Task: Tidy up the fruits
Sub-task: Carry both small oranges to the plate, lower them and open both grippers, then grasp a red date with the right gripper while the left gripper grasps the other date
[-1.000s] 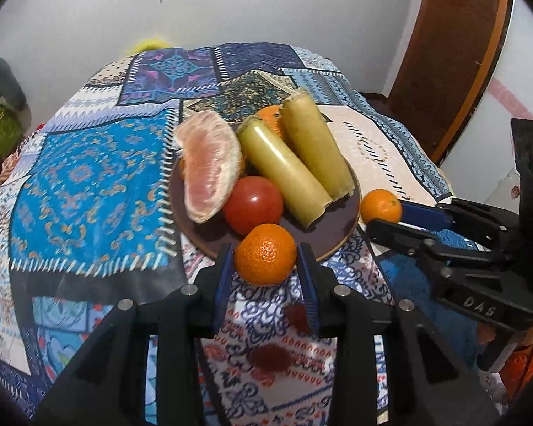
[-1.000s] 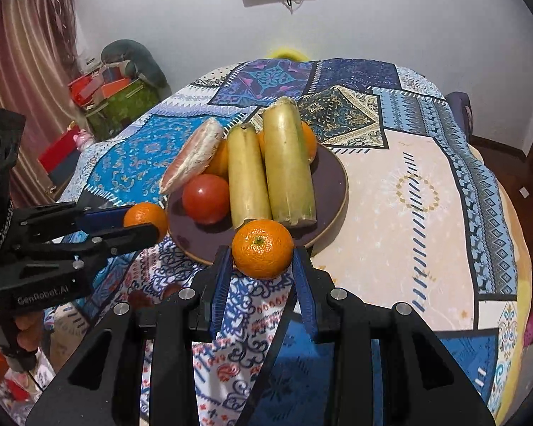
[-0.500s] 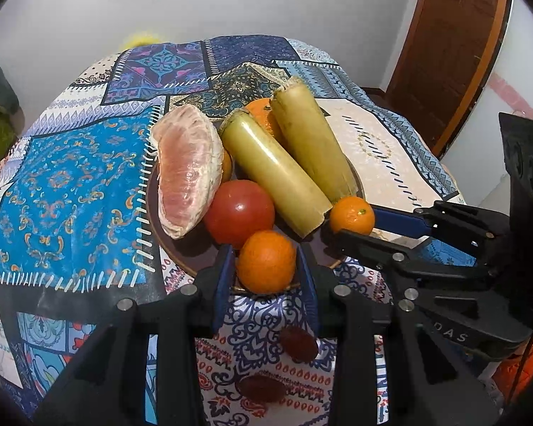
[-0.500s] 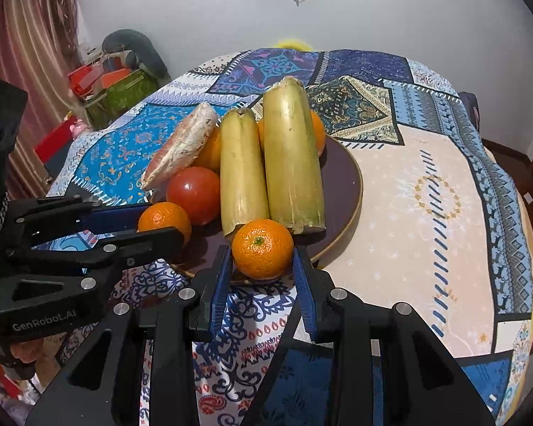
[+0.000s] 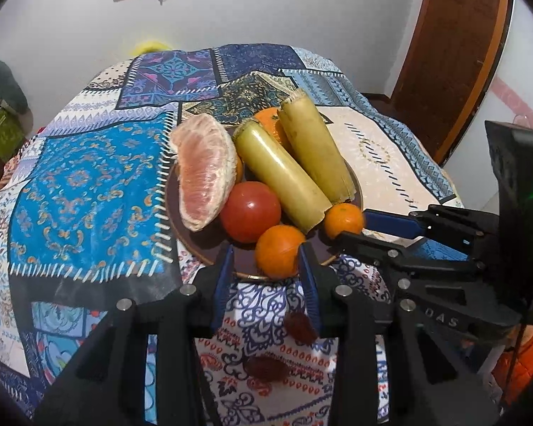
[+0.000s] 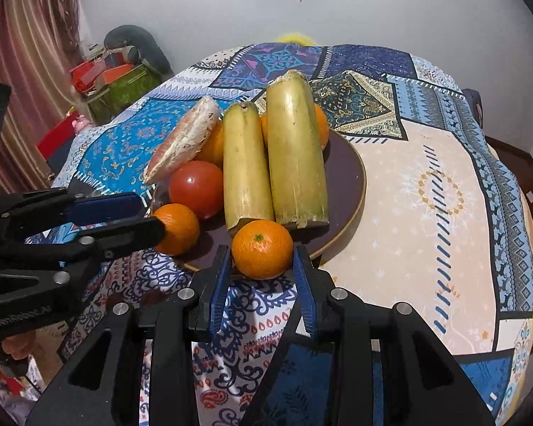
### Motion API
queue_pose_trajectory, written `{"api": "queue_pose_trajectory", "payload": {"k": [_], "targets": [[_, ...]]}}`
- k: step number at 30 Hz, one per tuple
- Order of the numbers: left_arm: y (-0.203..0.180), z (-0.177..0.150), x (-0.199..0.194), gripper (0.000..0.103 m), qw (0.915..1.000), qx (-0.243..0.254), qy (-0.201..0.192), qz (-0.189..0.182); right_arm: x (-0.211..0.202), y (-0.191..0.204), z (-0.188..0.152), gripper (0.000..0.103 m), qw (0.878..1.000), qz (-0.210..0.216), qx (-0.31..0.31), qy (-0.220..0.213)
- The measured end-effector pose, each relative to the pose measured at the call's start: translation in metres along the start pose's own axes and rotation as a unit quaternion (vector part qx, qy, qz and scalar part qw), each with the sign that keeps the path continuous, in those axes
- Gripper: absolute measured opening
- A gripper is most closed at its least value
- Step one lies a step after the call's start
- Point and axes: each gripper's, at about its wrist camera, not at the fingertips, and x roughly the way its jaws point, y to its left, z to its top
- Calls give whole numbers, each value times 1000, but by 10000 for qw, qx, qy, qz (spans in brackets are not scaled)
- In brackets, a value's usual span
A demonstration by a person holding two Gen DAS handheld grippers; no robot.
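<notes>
A dark brown plate (image 5: 213, 248) (image 6: 348, 184) holds a pomelo wedge (image 5: 202, 170), a tomato (image 5: 250, 211), two sugarcane pieces (image 5: 284, 174) and oranges behind them. My left gripper (image 5: 266, 277) has opened: a gap shows at its left pad, and its mandarin (image 5: 279, 255) sits on the plate's near rim. My right gripper (image 6: 261, 277) is still close around another mandarin (image 6: 263, 248) at the rim, by the cane ends; its pads are near it but contact is unclear. Each gripper shows in the other's view.
A patterned blue cloth (image 5: 81, 195) covers the round table. Small dark red fruits (image 5: 298, 323) lie on the cloth below the left gripper. A wooden door (image 5: 455, 46) stands at the right, boxes (image 6: 117, 78) at the left.
Both grippers moved forward over the plate's near rim with their mandarins. The left jaws opened off their mandarin.
</notes>
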Motion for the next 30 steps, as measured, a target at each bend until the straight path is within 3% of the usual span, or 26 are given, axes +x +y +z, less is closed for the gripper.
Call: {"api": "queue_pose_trajectory", "payload": {"k": [7,19,27,30], "targets": [[9,-10,-26,40,9998,-27,-81,198,-17,6,2,33,9999,18,44,-123],[8,-30,-57,40,9999,-83,28,147,-57,26,-3,33,9994,19,-94,-321],[2,-44,-41,40,9989,-52,456,137,-78,40,-10,33,9986,0,-276,-448],[-2,-52,-32,40,9979,26,627,160,-80,41,-14,43,9985,-36,-309,-456]]}}
